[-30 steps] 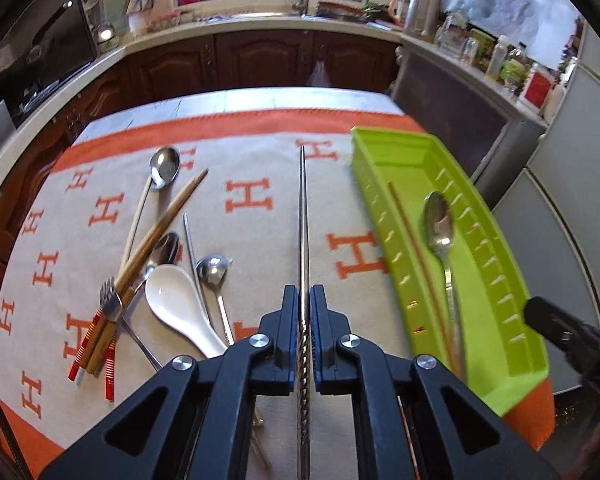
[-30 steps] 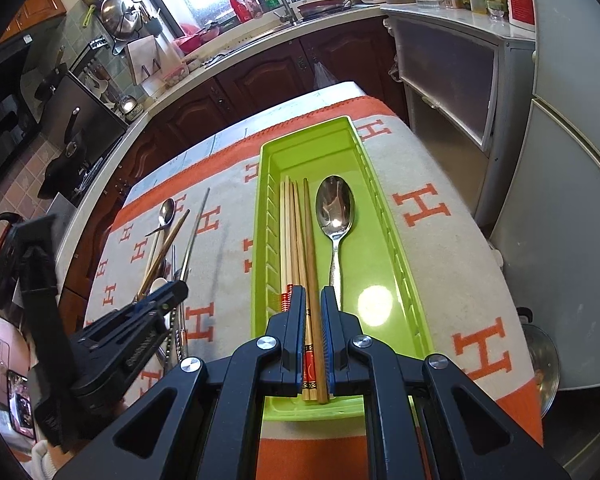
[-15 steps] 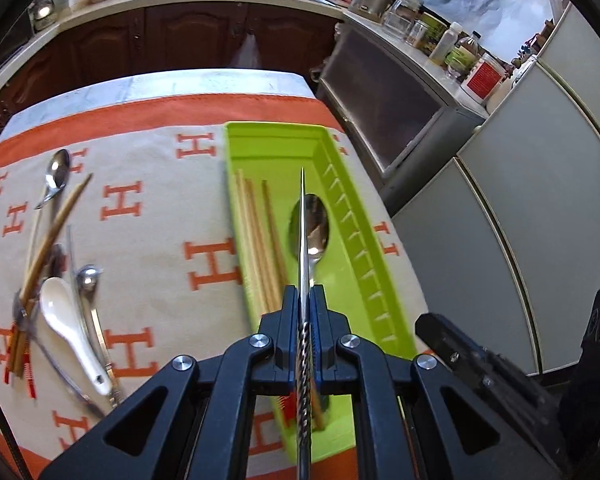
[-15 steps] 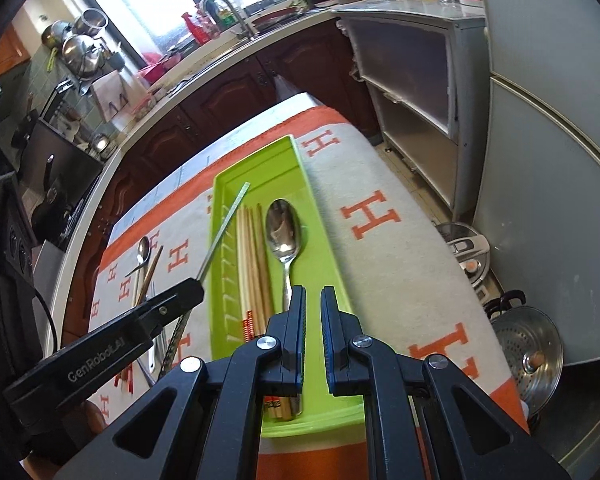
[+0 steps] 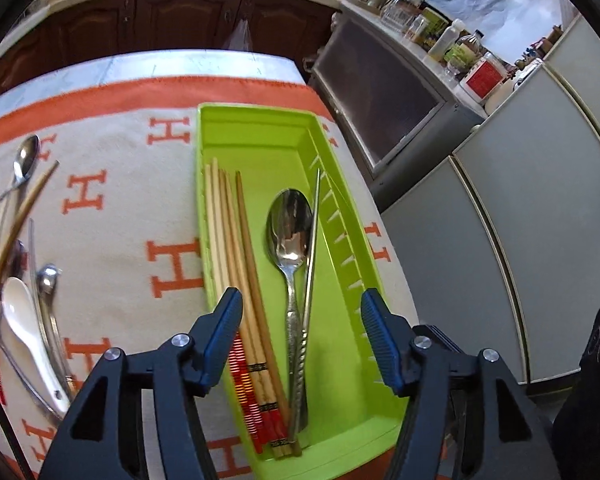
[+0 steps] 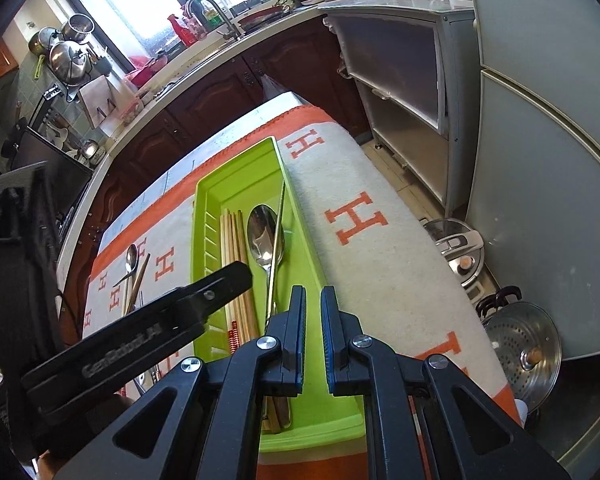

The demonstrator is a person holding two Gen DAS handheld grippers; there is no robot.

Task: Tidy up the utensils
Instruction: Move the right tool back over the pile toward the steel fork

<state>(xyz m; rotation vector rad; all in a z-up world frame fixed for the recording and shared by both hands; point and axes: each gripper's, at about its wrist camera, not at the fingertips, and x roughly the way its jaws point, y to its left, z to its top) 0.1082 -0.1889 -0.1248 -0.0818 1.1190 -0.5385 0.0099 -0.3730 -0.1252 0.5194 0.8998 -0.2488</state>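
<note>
The left tongs (image 5: 302, 322) have swung across from the loose pile to above the green tray (image 5: 260, 128), and the metal chopstick (image 5: 310, 256) they carried a second ago is out of their grip now, lying in the tray. Their jaws are opening as I watch, blue pads wide apart, nothing between them but the tray below. The chopstick lies lengthwise, its thin end leaning toward the tray's ribbed right wall, its twisted handle end toward the near end, right alongside the steel spoon (image 5: 290, 232) and crossing the edge of its bowl. To the left of the spoon, the wooden chopsticks (image 5: 232, 248) lie bundled along the tray's left wall, red-banded ends toward the near end.

The right tongs (image 6: 313, 340) hover over the near right corner of the tray, jaws nearly together with only a narrow slit between them, gripping nothing. From that side the left tongs' finger (image 6: 220, 284) reaches in over the wooden chopsticks.

Out on the patterned cloth (image 5: 112, 200) covering the table, well to the left of the tray, the rest waits: a white ceramic spoon (image 5: 24, 320), a small metal spoon (image 5: 48, 292) beside it, another metal spoon (image 5: 24, 164) farther back, and a wooden chopstick (image 5: 24, 224) slanting across them.
</note>
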